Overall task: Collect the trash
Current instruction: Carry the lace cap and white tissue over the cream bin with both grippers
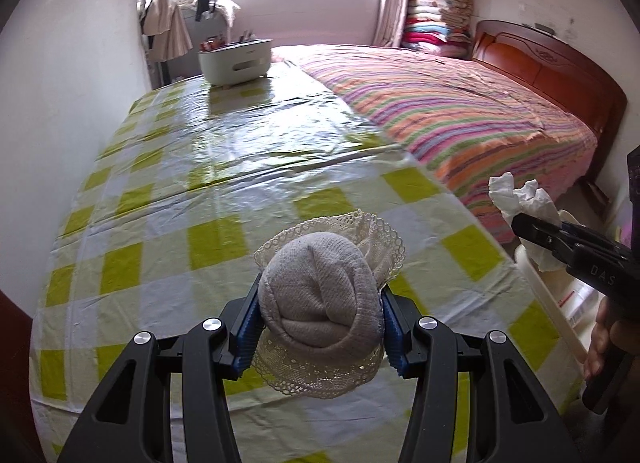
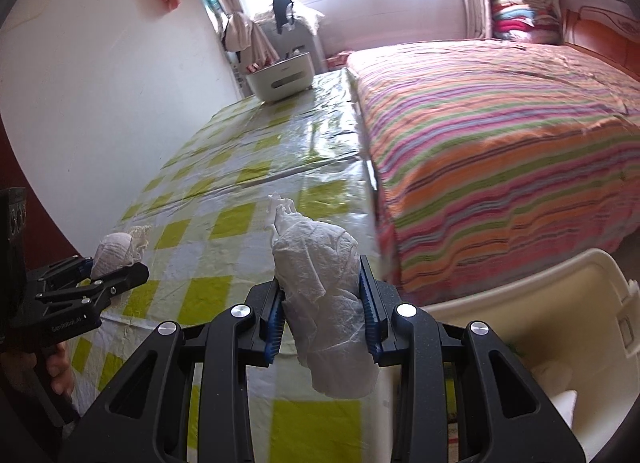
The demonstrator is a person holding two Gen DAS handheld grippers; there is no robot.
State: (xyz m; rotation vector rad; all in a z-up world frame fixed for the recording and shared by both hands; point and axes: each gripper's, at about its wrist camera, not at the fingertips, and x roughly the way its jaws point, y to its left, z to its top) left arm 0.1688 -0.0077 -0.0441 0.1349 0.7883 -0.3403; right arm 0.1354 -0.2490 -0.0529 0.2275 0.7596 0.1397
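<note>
Tabletop left of bed, touching. Tub on tabletop's far end. Bin right of tabletop, before bed. Folded blankets stacked behind bed.

Two marks can be read — "DAS" in pale letters on the right gripper body, cut off by the frame, and "GenRobot.AI" along the left gripper base.

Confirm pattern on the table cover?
Yellow-green and white checks under a glossy clear film, on the table cover. Left wrist view shows it best.
</note>
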